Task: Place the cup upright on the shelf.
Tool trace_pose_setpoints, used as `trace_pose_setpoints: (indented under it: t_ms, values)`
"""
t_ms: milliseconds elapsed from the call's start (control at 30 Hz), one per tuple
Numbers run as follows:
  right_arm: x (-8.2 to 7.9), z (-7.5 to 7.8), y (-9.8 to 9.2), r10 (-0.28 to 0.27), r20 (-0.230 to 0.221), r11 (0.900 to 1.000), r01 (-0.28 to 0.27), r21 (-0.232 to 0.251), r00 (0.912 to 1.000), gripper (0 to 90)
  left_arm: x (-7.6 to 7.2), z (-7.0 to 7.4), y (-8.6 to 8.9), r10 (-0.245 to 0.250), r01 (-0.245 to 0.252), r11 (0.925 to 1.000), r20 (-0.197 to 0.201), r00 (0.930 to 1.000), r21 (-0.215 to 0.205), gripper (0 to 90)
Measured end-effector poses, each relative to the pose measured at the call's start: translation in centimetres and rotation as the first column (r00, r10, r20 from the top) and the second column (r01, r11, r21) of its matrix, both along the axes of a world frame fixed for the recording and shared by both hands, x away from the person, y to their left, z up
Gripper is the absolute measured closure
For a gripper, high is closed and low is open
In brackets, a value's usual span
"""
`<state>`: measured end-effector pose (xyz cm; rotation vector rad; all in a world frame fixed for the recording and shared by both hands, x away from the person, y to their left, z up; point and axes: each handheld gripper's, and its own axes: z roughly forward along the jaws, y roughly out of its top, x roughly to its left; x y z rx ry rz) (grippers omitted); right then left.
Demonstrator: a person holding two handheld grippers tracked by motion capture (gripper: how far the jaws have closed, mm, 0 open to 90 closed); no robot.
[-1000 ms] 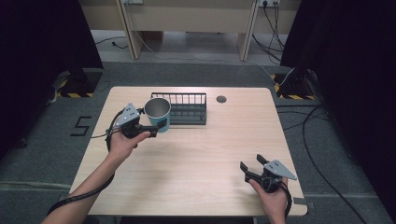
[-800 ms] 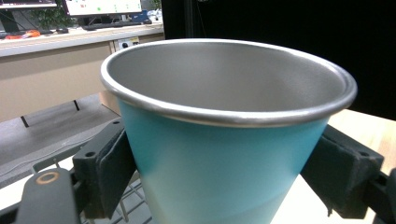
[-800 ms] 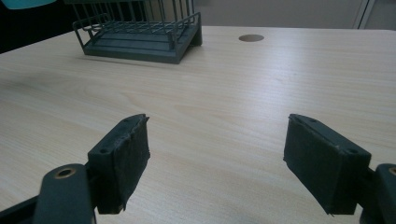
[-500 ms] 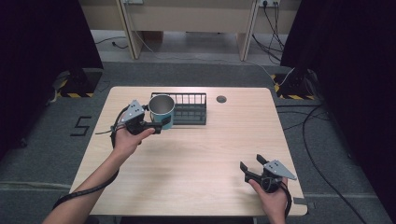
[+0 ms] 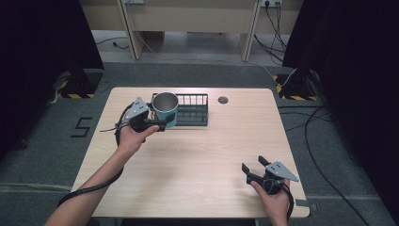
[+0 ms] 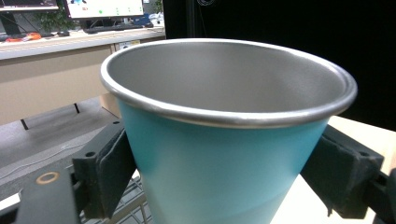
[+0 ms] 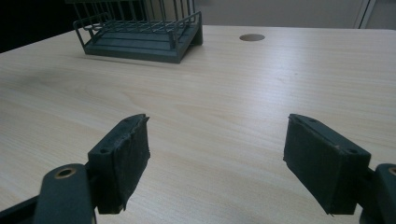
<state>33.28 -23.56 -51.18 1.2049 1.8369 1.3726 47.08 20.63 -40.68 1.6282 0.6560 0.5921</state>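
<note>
A teal cup (image 5: 165, 108) with a bare steel inside is held upright above the left end of the black wire rack (image 5: 192, 109). My left gripper (image 5: 162, 124) is shut on it, one pad on each side of its wall. In the left gripper view the cup (image 6: 224, 154) is clamped between the two black pads (image 6: 111, 165). My right gripper (image 5: 254, 165) rests near the table's front right edge, open and holding nothing. The right gripper view has its pads (image 7: 122, 161) wide apart over bare wood, with the rack (image 7: 140, 32) far off.
The light wooden table (image 5: 197, 160) has a round cable hole (image 5: 223, 100) right of the rack. A cable trails from the left gripper along the person's forearm (image 5: 94, 179). Grey floor and dark curtains surround the table.
My left gripper has carried the cup to the right and slightly farther back, from beside the rack's left end to over it. The right gripper has stayed still.
</note>
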Motion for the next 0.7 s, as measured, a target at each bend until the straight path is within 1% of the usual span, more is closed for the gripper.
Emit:
trace_pose_setpoints:
  t_ms: [433, 700]
  values:
    - [0.0, 0.0, 0.0, 0.001, -0.002, 1.000, -0.001, 0.002, 1.0000, 23.0, 0.9, 0.1, -0.4, 0.012, -0.012, 0.9999, -0.009, 0.9999, -0.005, 15.9]
    - [0.0, 0.0, 0.0, 0.002, -0.003, 1.000, -0.002, 0.003, 1.0000, 23.0, 1.4, 0.2, -0.7, 0.019, -0.018, 0.9998, -0.010, 0.9998, 0.003, 15.9]
